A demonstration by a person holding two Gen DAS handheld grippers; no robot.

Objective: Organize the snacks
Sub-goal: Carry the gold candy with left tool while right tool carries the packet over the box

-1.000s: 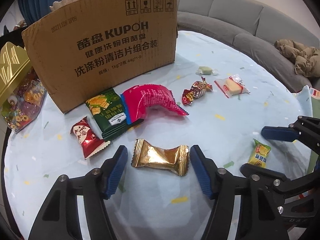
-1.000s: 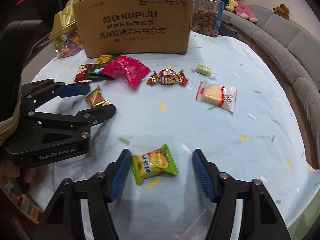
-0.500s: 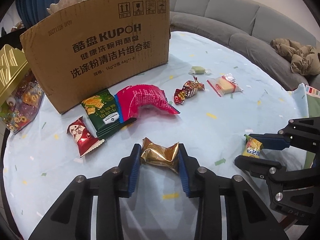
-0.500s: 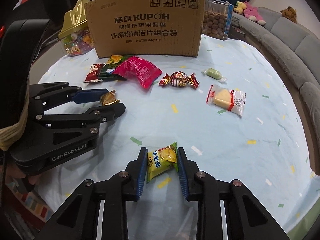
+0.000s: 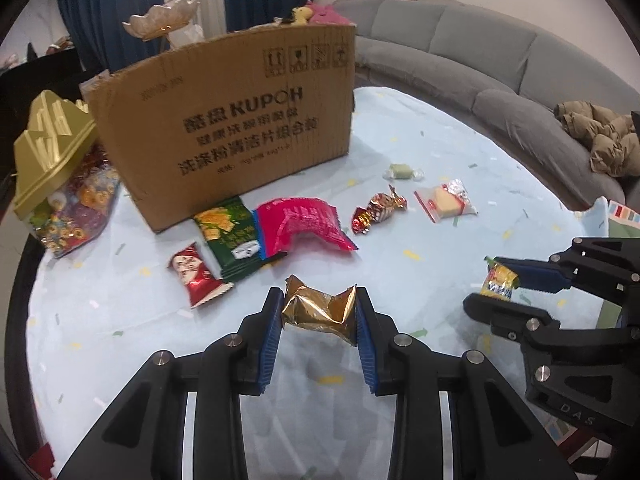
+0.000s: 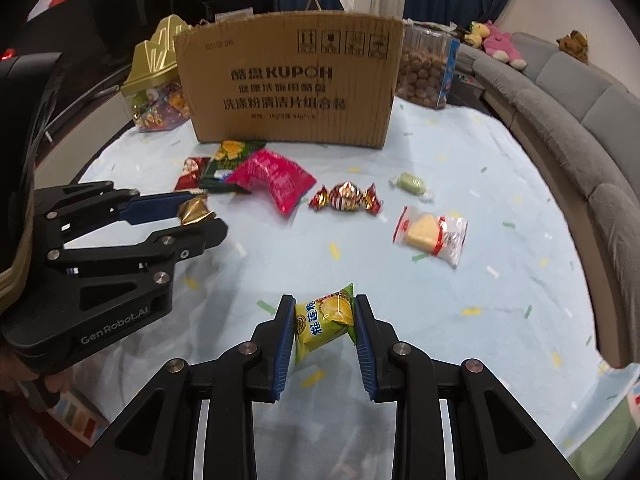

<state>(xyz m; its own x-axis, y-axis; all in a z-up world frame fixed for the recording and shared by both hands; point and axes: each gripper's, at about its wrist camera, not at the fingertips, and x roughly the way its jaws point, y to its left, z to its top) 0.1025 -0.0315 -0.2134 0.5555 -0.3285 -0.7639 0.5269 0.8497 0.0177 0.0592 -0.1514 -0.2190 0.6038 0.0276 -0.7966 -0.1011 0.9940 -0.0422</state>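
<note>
Two grippers are each clamped on a snack above the bench (image 5: 460,152), which is covered by a pale blue cloth with confetti marks. Left gripper (image 5: 319,312): its blue fingers (image 5: 269,332) stand narrowly apart and press on both ends of a gold foil candy (image 5: 318,310), crumpling the wrapper between them; in the right wrist view the same candy shows pinched at the finger ends, apparently clear of the cloth. Right gripper (image 6: 324,320): its fingers (image 6: 285,340) are drawn in close and squeeze a yellow-green durian candy (image 6: 325,322) from both sides, the packet tilted between the pads. On the cloth beyond them lie a red candy packet (image 5: 194,276), a green cracker pack (image 5: 232,236) partly under a pink snack bag (image 5: 302,226), a red-gold twist candy (image 5: 378,208), a small green candy (image 5: 400,171) and a clear-wrapped pastry (image 5: 444,200). A cardboard box (image 5: 240,128) stands upright behind the snacks, with a gold-lidded sweets container (image 5: 60,176) just beside it.
</note>
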